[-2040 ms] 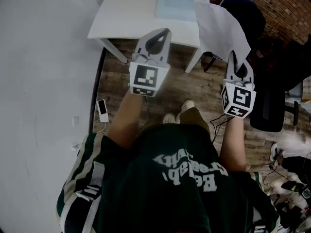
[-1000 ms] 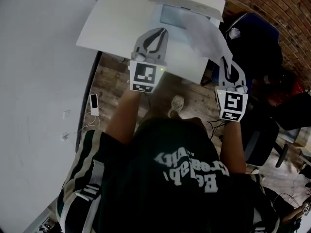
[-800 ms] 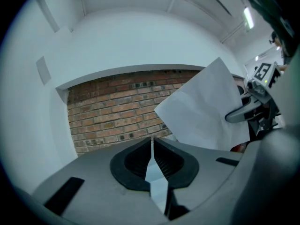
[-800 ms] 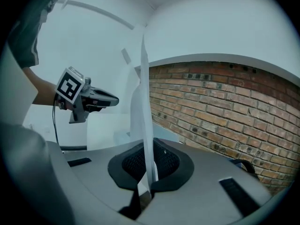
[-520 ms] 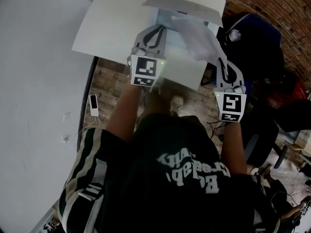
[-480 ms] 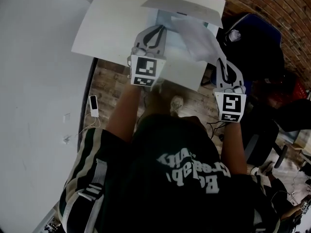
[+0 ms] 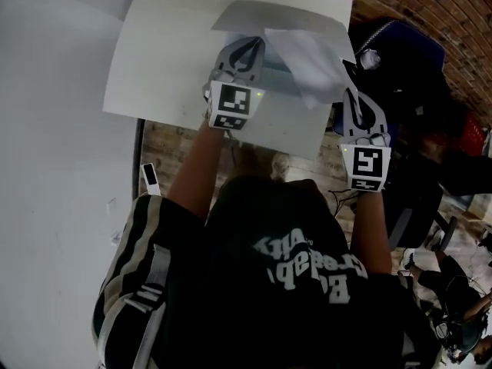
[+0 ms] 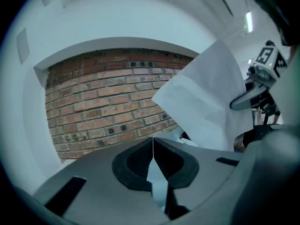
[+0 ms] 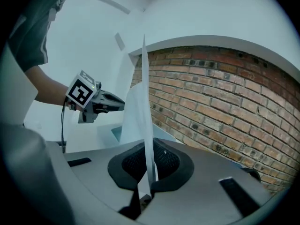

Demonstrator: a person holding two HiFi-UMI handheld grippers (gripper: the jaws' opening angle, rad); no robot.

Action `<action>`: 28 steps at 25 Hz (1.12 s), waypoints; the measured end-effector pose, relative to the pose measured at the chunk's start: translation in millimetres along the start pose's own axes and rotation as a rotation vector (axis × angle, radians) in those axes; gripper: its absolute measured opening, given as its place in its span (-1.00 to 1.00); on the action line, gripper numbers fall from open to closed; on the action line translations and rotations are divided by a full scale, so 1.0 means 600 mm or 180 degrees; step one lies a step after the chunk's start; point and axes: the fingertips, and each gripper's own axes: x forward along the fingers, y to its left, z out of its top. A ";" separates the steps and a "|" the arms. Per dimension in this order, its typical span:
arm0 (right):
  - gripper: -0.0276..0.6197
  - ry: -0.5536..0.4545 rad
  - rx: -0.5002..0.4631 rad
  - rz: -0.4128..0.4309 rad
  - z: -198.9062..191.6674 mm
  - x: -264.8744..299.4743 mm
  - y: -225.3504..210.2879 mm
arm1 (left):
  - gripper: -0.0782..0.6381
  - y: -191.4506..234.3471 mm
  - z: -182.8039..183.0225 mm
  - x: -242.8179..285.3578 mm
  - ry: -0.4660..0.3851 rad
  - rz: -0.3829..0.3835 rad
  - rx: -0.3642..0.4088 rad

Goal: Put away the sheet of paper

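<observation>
Fingers (image 9: 166,162) of the right gripper (image 7: 352,94) pinch the sheet of paper (image 7: 307,56) above the table (image 7: 154,68); left gripper (image 7: 247,52) pressed together, empty. Paper not yet stowed in what looks like an open box (image 7: 269,18)

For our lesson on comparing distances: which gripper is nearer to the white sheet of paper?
Right. The right gripper is clamped on an edge of the white sheet of paper; the left gripper, shut and empty, sits apart to its left.
</observation>
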 end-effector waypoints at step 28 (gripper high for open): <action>-0.93 0.0478 -0.1247 -0.0565 0.047 0.335 -0.085 | -0.77 0.175 0.114 0.175 -0.0480 -0.0764 -0.0047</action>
